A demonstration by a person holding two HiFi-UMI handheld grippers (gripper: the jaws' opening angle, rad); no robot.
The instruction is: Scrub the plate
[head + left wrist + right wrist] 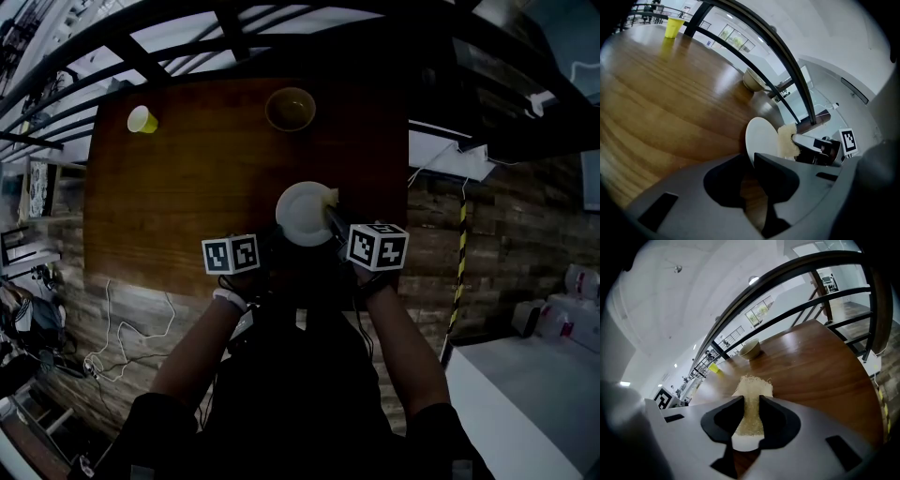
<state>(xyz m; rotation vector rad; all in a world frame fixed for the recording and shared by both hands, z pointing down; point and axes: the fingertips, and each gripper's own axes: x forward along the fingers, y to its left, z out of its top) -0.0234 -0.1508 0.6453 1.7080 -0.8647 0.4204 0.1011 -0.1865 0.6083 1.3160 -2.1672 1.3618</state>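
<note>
My left jaws [752, 164] were closed on the rim of the plate [761, 136], holding it tipped up on edge near the middle of the bench's near edge; I could not tell whether its lower rim rested on the bench [187, 178]. My right jaws [751, 411] were clamped on a pale, coarse sponge [751, 390], whose free end lay against the plate's face at its right side.

I judged the plate stiff, smooth and breakable, and light enough for a rim grip. The rim was the only place to hold it while leaving the face free, but so thin a bite could let it pivot or slip under sideways rubbing. So I reckoned pressure should go toward my left jaws, not across them. The sponge looked soft and springy, squeezed narrow where I held it, so it would flex rather than scrape.

The bowl [290, 109] at the far edge and the yellow cup [142, 119] by the far left corner stood well apart from the work.
</note>
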